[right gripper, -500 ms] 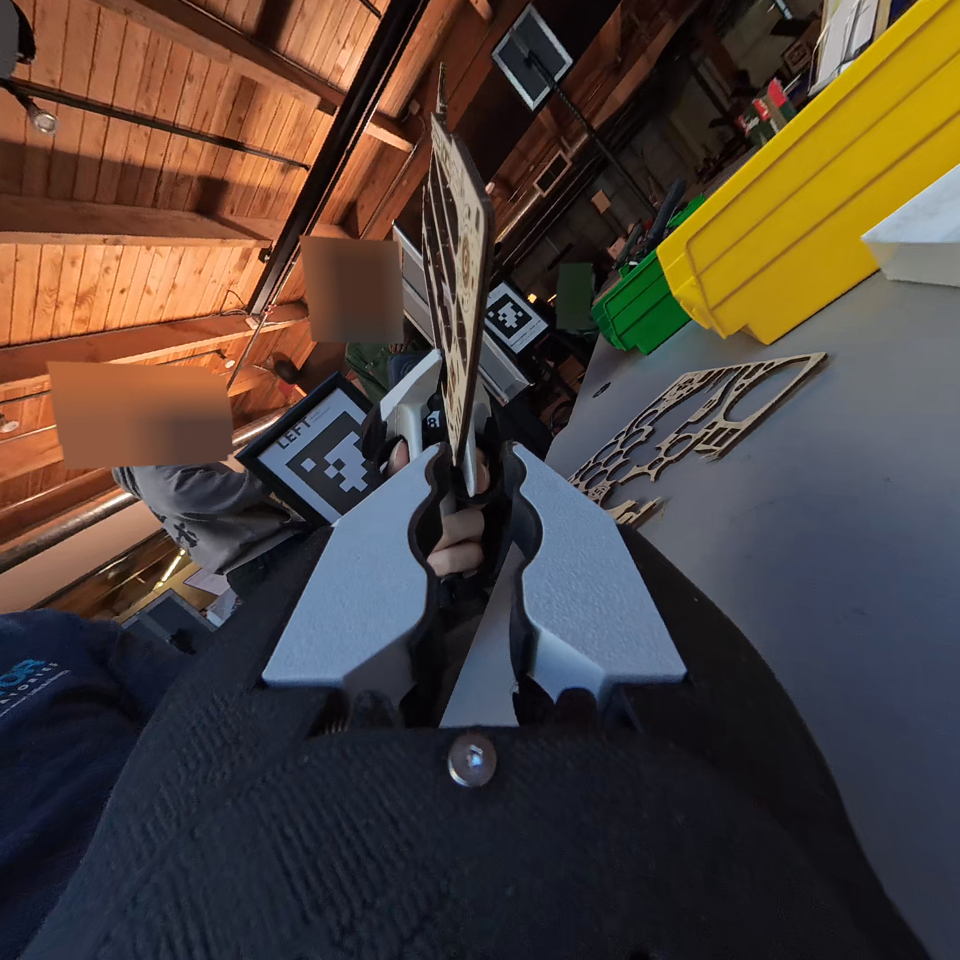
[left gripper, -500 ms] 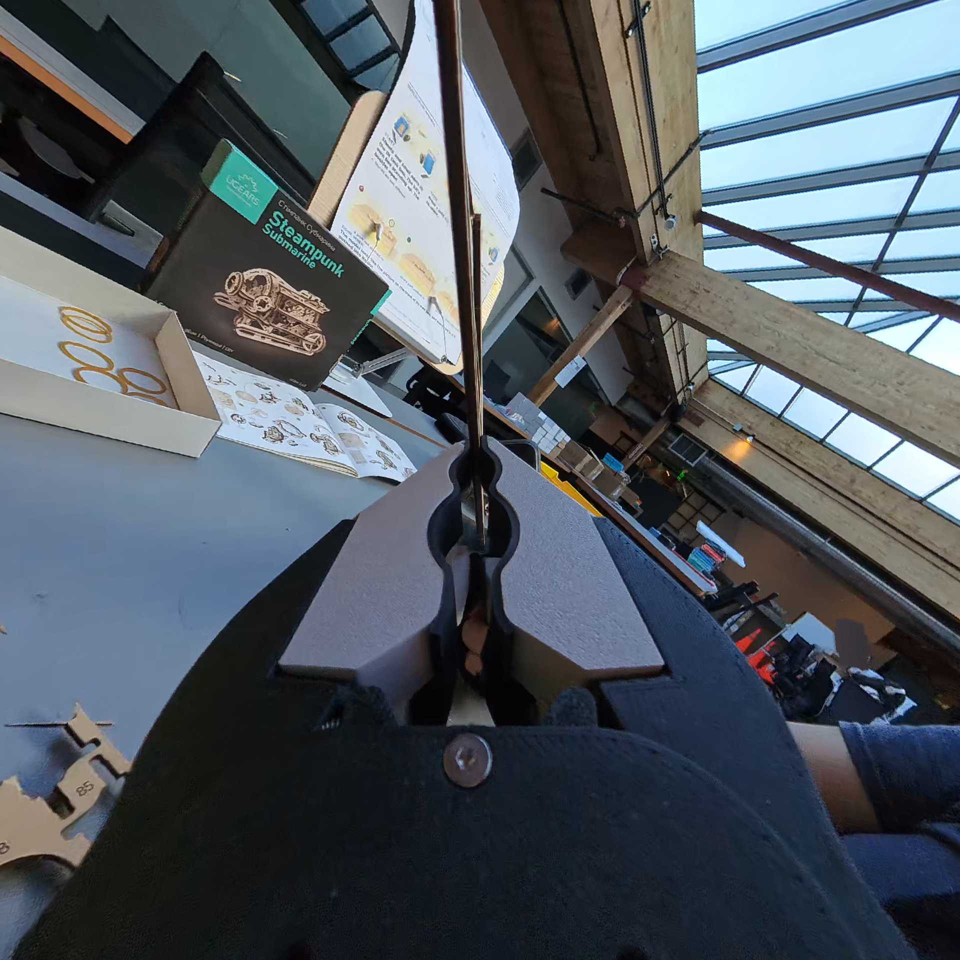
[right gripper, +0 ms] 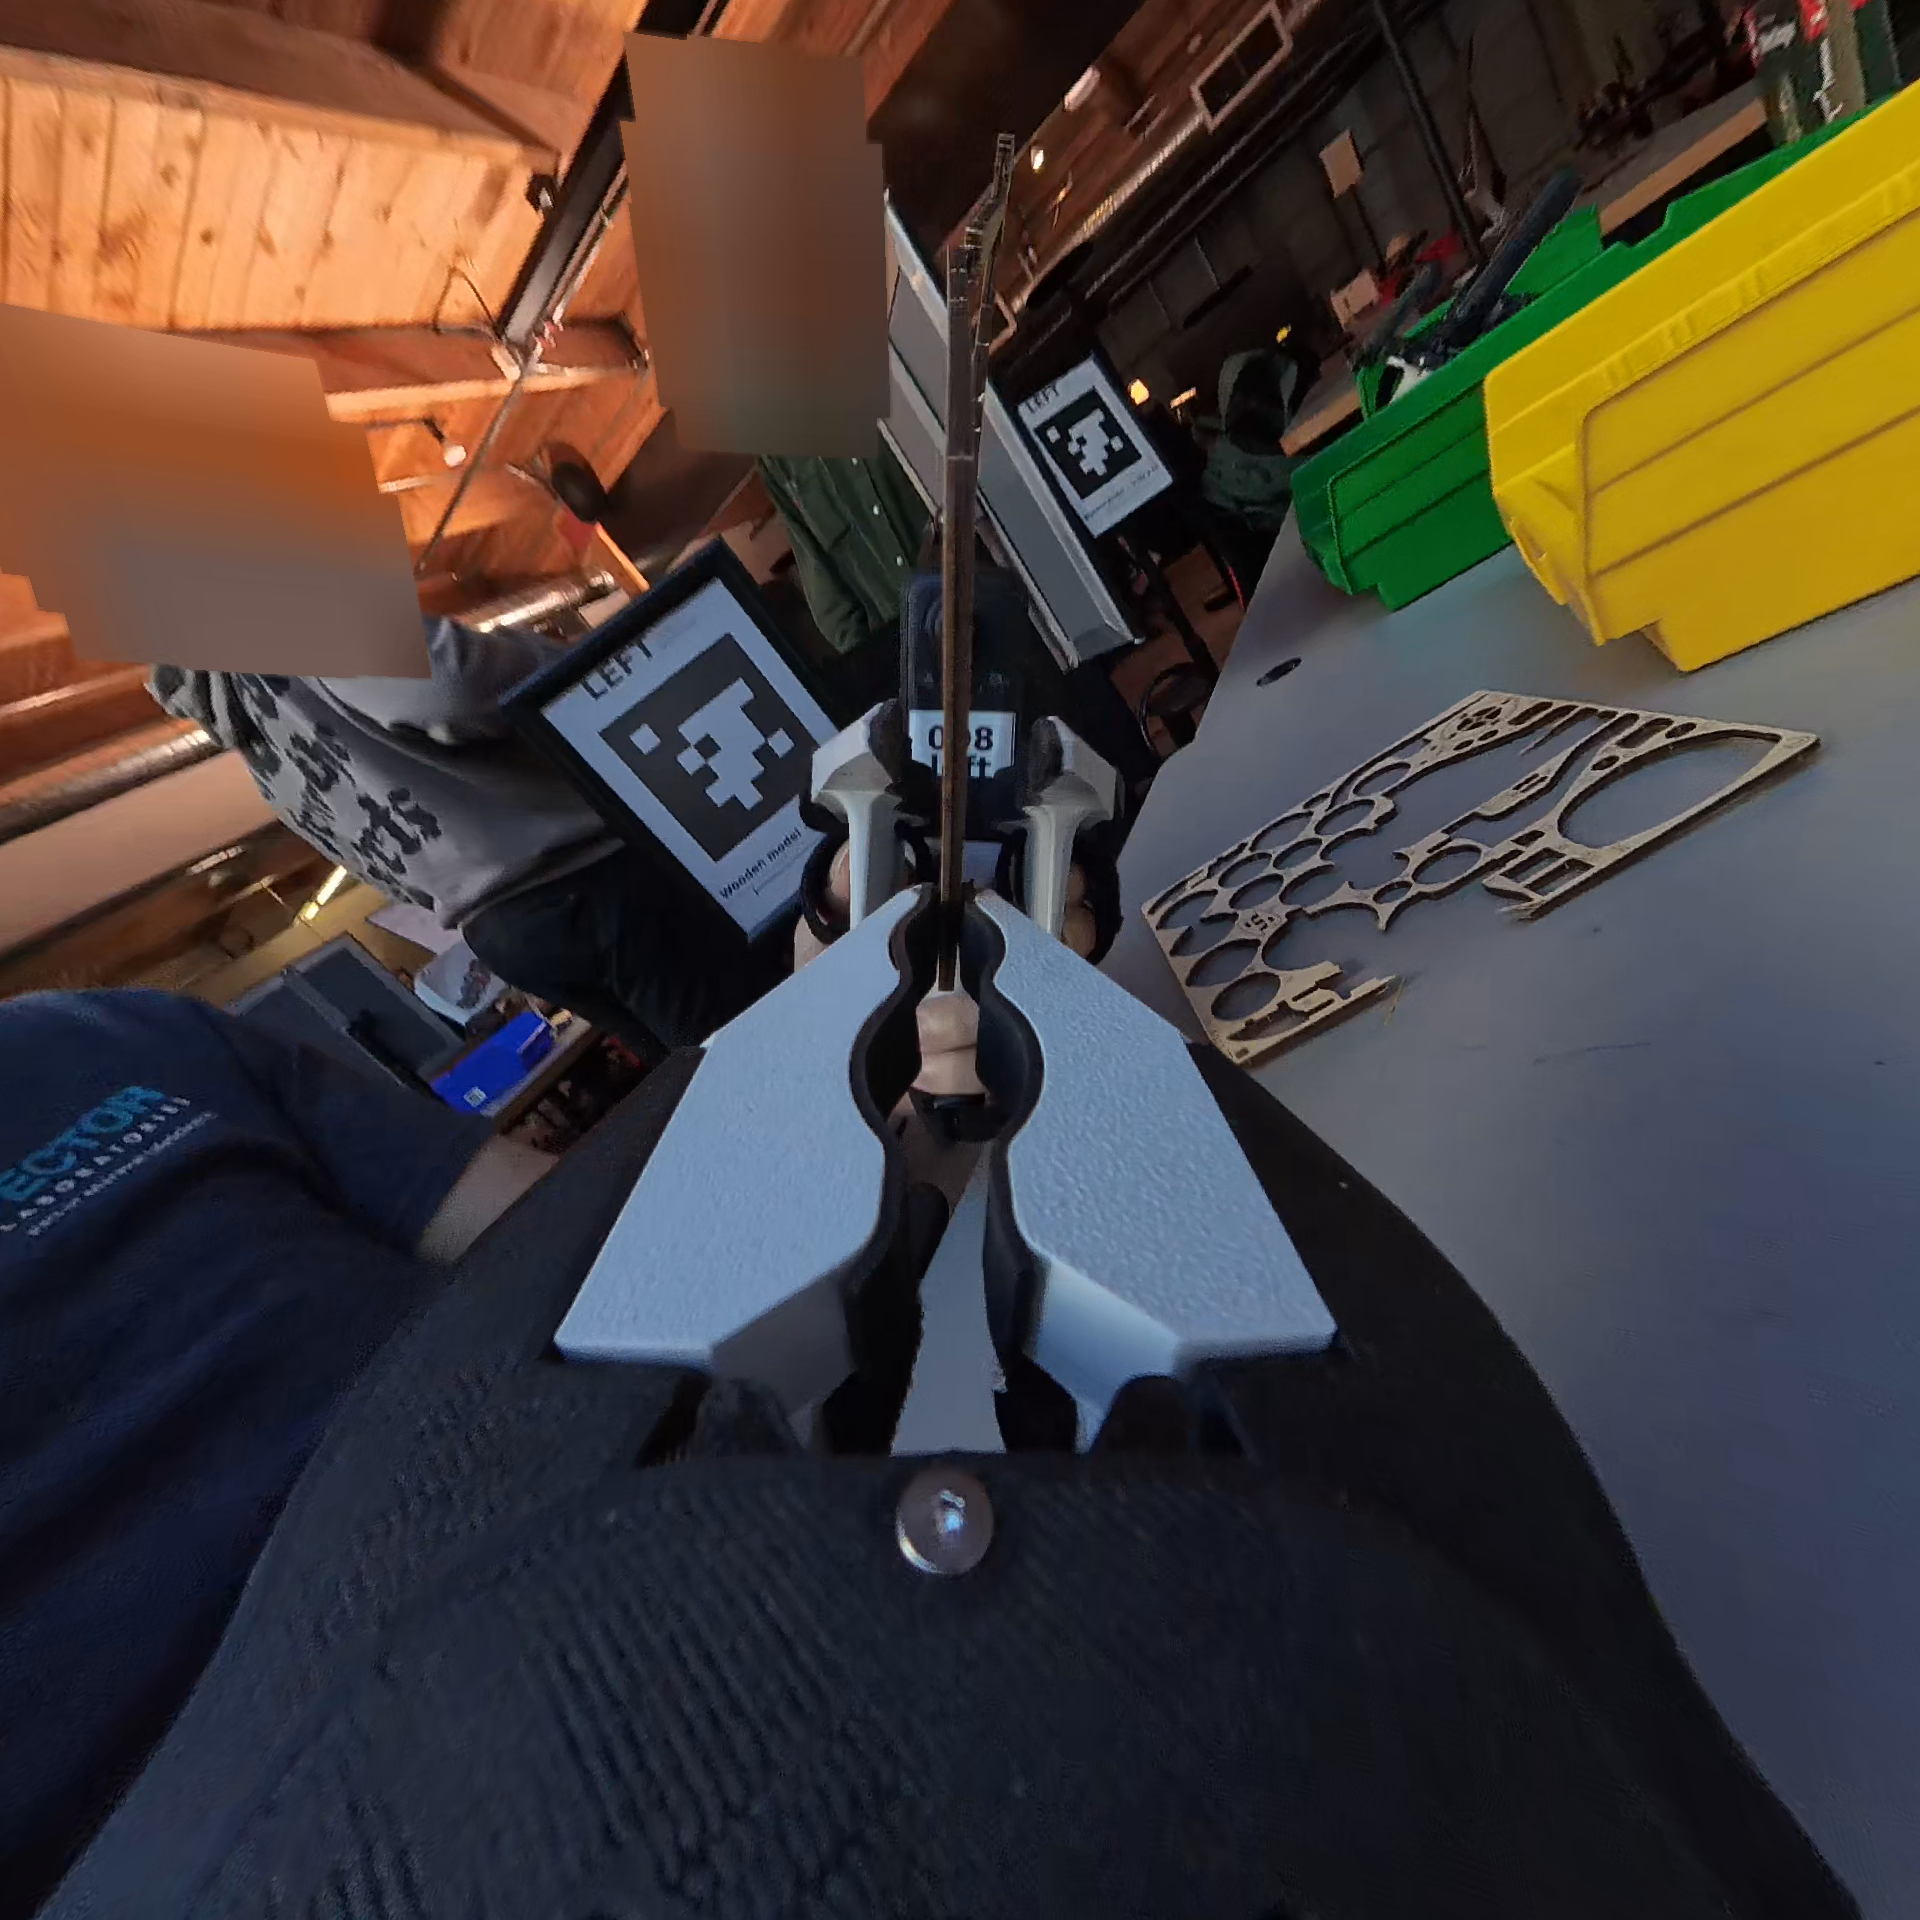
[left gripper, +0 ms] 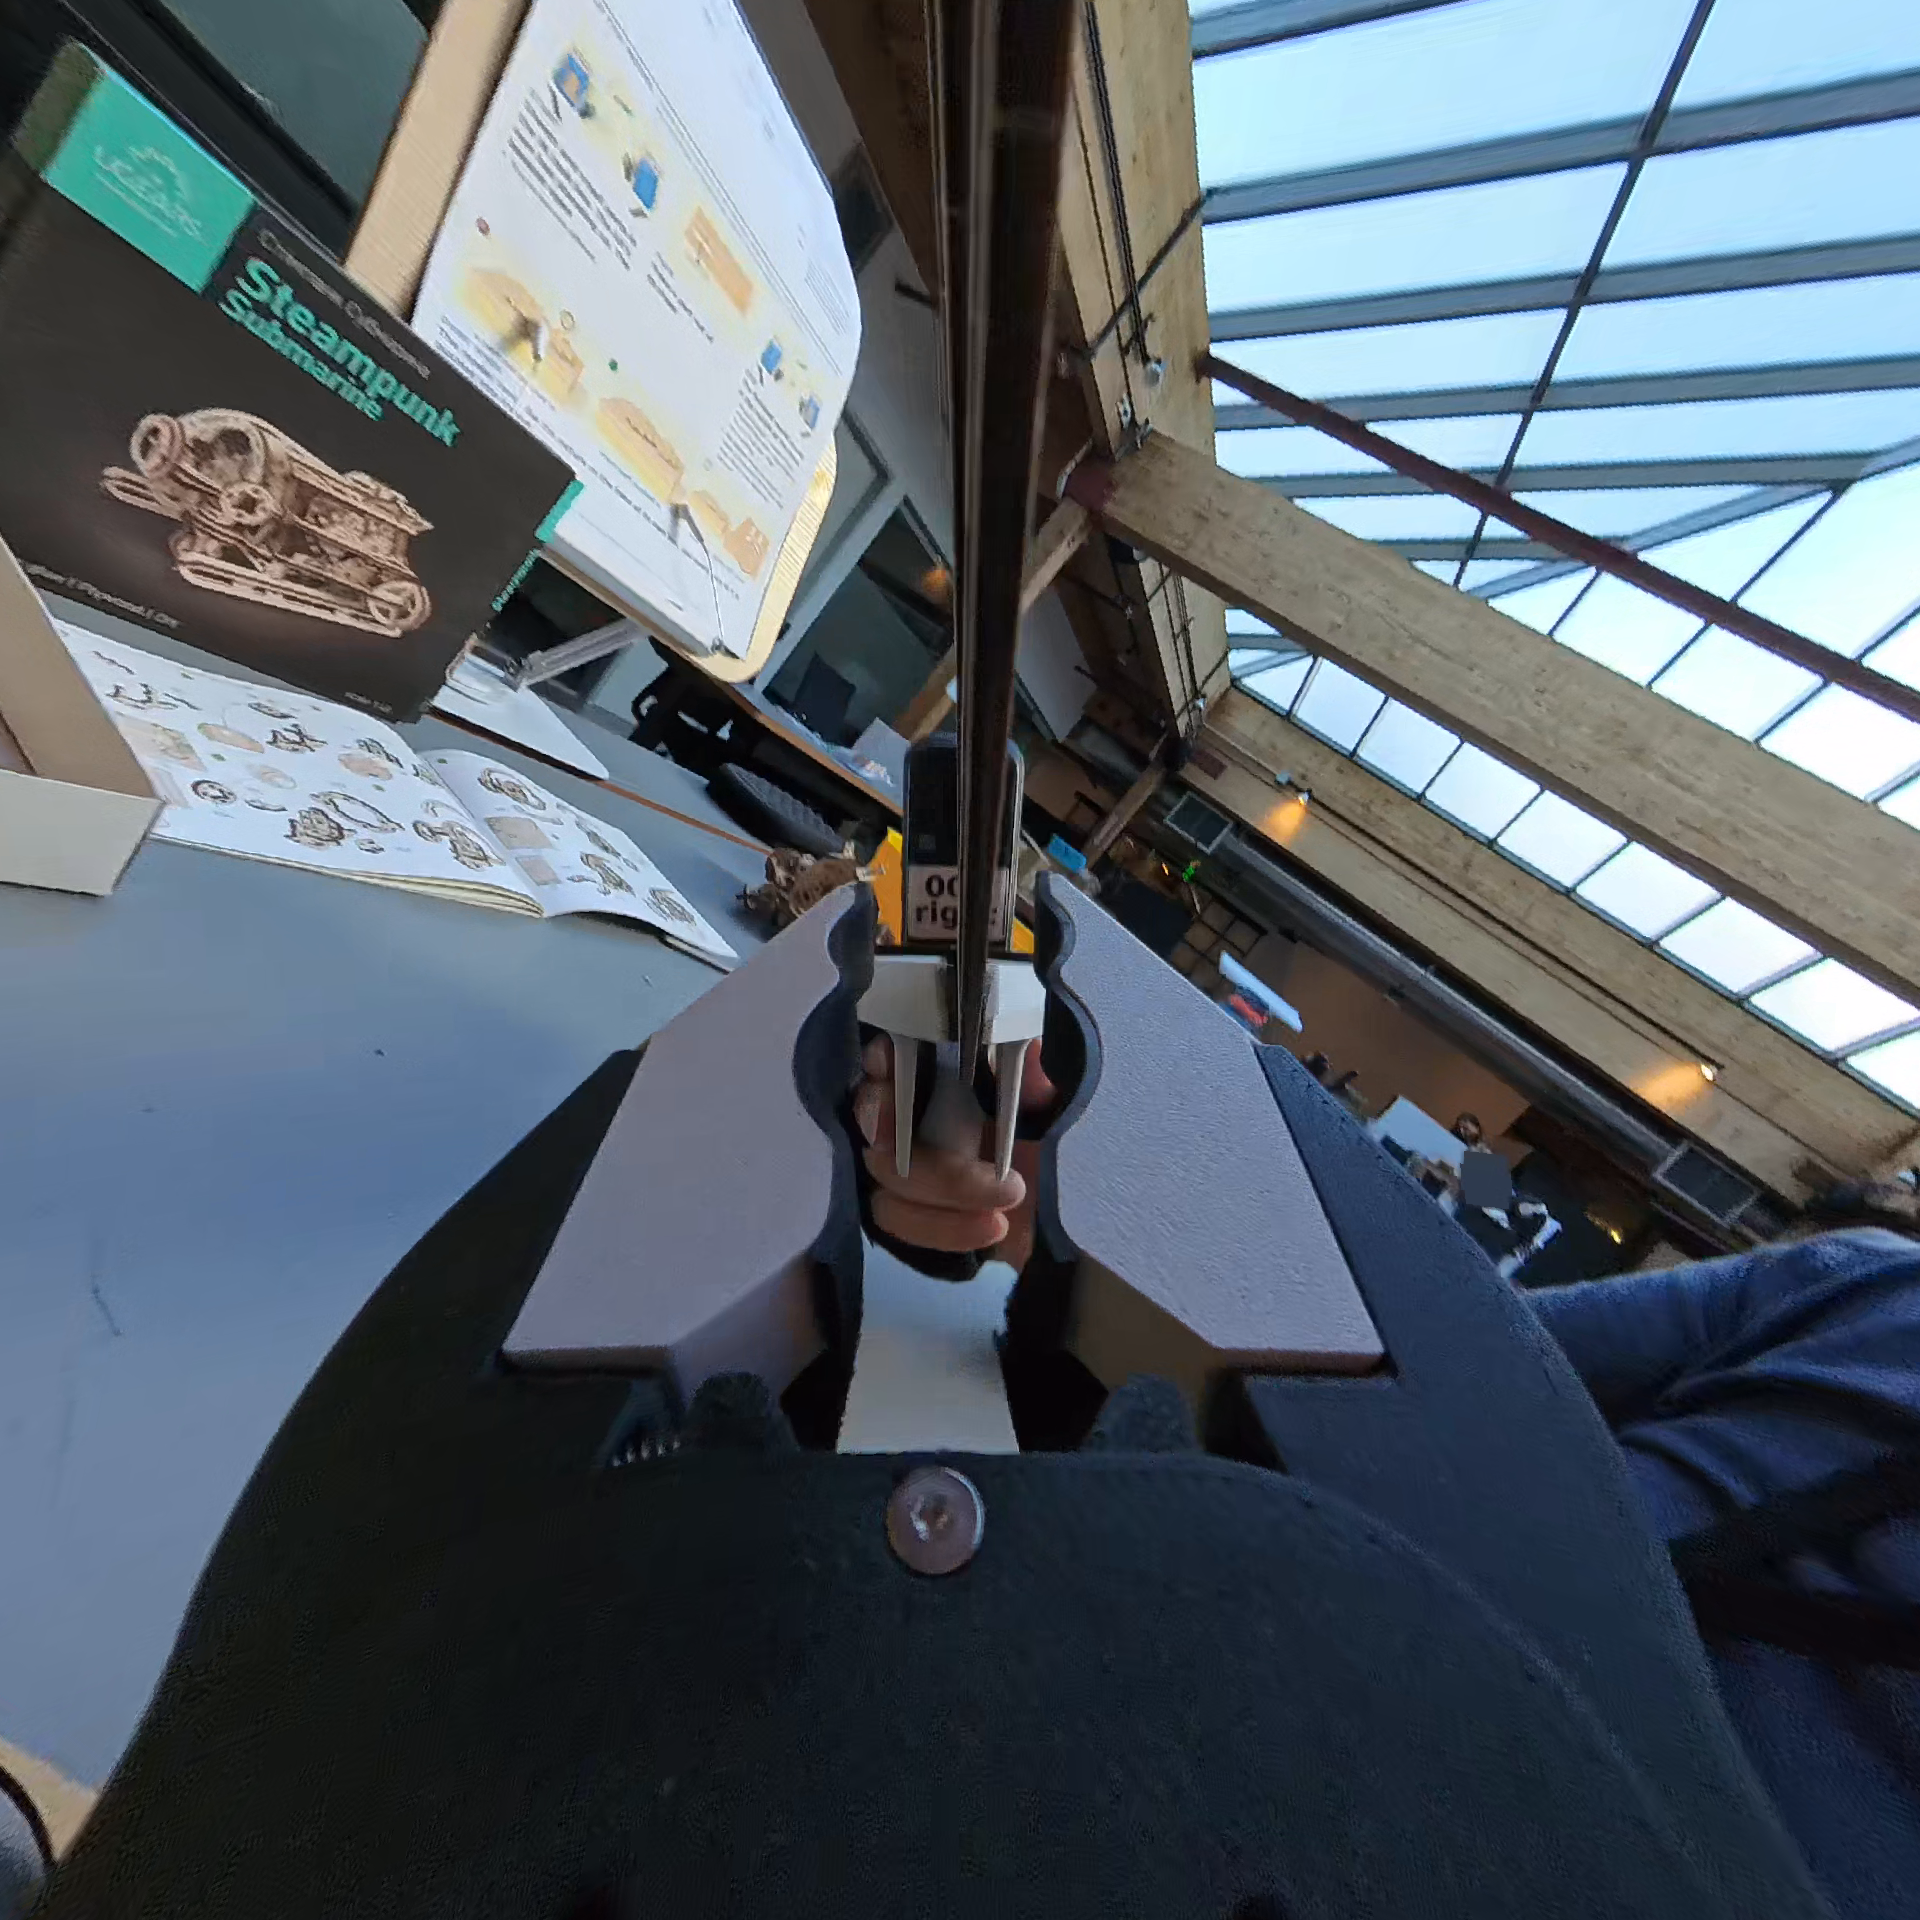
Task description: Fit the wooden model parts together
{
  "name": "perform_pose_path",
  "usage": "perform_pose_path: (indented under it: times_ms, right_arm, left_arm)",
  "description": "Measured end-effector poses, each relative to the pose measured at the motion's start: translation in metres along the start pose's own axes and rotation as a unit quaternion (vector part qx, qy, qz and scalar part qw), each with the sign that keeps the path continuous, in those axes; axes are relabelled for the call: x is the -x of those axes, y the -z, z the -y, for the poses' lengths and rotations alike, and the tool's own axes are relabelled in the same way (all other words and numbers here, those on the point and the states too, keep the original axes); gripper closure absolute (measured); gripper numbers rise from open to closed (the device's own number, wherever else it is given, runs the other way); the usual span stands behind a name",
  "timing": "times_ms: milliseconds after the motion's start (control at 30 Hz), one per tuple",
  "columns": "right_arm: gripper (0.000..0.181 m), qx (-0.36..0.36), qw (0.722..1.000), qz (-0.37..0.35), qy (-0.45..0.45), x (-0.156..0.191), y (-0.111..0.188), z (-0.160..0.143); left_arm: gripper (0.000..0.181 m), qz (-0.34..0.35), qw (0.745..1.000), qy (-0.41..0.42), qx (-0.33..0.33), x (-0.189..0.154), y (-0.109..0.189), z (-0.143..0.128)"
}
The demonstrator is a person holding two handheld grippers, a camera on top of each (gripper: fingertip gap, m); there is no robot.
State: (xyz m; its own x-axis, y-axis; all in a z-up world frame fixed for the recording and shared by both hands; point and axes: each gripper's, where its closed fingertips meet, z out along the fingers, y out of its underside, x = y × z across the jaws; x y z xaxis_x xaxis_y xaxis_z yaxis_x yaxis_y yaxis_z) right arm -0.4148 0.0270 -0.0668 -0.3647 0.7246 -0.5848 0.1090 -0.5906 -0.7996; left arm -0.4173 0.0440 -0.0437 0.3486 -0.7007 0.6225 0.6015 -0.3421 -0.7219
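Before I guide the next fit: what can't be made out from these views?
- Wooden sheet: edge-on in both wrist views, face unseen; top cut off by the left view's upper edge.
- Small wooden assembly: left wrist view, tiny, partly behind the left tongs.
- Propped instruction page: left wrist view, blurred.

Thin laser-cut wooden sheet (right gripper: 956,644) held upright, edge-on (face apparently perforated), bottom edge pinched.
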Motion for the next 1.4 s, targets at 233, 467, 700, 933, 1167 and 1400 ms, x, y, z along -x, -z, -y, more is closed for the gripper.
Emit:
perform_pose_path:
  times_ms: [233,467,700,933,1167,1400]
  right_arm:
    - [0.180,0.060,0.998,-0.013,0.006,0.001,0.006,-0.007]
    - [0.180,0.022,0.999,-0.025,-0.005,-0.005,0.015,0.007]
    - [0.167,-0.055,0.997,-0.043,-0.038,-0.016,0.018,0.022]
    - [0.177,-0.044,0.996,-0.060,-0.049,-0.026,0.012,0.012]
    - [0.178,-0.010,0.996,-0.069,-0.056,-0.034,0.011,-0.002]
    - [0.179,0.015,0.995,-0.056,-0.083,-0.041,0.006,-0.019]
  left_arm:
    - [0.178,0.008,0.993,-0.050,0.106,-0.004,-0.002,-0.024]
    - [0.181,0.018,0.996,-0.016,0.081,0.003,-0.002,-0.022]
    - [0.181,0.048,0.999,0.015,-0.002,0.019,0.000,-0.007]
    - [0.181,0.057,0.998,0.007,0.009,0.023,-0.006,-0.015]
    - [0.181,0.067,0.997,0.009,0.024,0.031,0.000,-0.025]
    - [0.180,0.062,0.996,0.053,0.022,0.040,0.013,-0.036]
